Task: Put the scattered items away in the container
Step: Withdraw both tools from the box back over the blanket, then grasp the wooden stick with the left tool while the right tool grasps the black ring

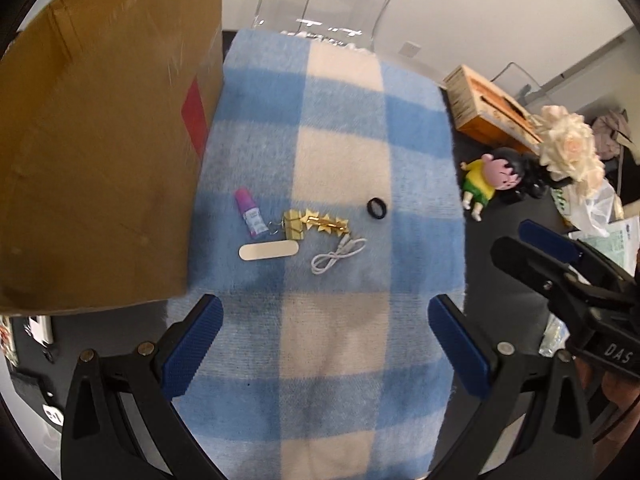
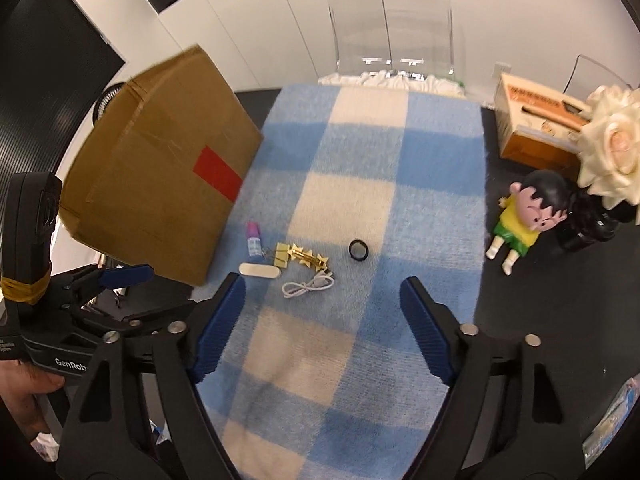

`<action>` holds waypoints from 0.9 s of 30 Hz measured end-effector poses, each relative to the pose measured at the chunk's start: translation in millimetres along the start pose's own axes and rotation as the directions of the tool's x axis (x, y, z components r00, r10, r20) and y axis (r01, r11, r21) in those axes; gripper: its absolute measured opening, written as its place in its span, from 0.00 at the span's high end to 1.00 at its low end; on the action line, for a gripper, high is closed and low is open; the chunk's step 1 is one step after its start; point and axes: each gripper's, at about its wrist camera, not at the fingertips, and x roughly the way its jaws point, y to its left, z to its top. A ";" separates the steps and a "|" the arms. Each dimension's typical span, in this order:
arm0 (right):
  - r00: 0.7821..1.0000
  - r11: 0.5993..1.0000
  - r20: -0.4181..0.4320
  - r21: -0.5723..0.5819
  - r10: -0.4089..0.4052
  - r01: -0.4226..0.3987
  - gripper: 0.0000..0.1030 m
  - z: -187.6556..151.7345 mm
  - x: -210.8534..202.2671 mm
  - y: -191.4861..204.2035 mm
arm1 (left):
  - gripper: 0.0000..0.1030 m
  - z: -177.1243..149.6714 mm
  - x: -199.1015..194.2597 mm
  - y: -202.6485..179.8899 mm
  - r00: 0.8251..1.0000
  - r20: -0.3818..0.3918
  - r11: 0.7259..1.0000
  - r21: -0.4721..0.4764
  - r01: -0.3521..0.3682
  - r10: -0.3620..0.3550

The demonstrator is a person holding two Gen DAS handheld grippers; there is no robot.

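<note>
Two hand-held grippers, both released and empty: left hand-held gripper [image 1: 324,344] and right hand-held gripper [image 2: 322,324], each above the near end of a blue-and-cream checked blanket [image 2: 372,152] on the bench. Farther out on the blanket, clustered: stick [image 1: 268,251], white cable [image 1: 338,257], gold clip [image 1: 316,224], pink tube [image 1: 251,214]; black ring [image 1: 376,208] slightly apart to the right. Beside them on the left, cardboard box [image 1: 100,152].
</note>
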 end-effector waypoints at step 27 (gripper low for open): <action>0.983 0.999 -0.182 -0.029 0.016 -0.022 0.52 14.2 145.6 -35.5 | 0.15 10.7 116.6 47.1 0.987 -0.079 0.972 -0.181 -0.150 0.138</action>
